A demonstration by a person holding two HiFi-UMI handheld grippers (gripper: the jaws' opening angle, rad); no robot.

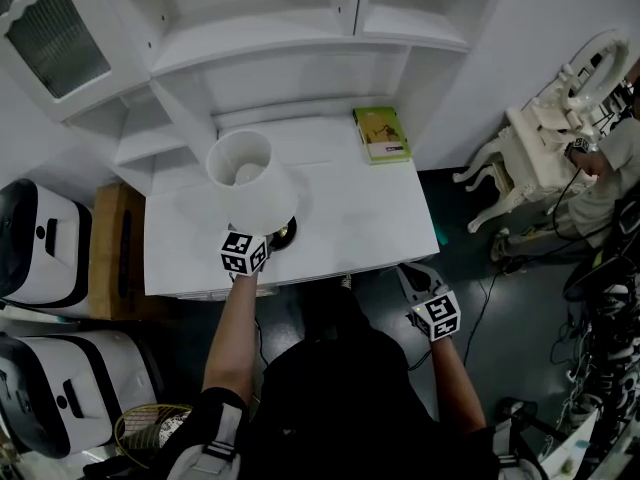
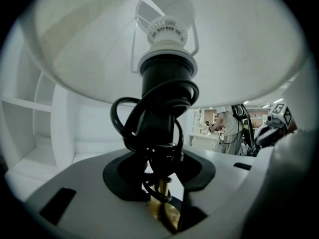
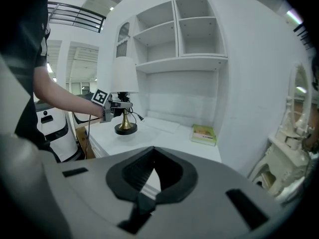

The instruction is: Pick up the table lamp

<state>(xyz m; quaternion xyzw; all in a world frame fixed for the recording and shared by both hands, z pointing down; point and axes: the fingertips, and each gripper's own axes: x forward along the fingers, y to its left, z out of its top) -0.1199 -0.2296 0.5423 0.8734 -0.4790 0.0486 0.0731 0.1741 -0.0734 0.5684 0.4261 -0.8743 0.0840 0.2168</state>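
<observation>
Near the front left corner of the white desk [image 1: 340, 218], close to its front edge: one table lamp [image 1: 250, 173], brass stem [image 2: 162, 203] clamped in the left gripper [image 1: 265, 240]. Bare desk to the right, open through to one green book [image 1: 381, 133] at the back right corner. Off the front right corner, over dark floor [image 1: 500, 348]: right gripper [image 1: 410, 273], jaws together, empty. Two grippers in all.
</observation>
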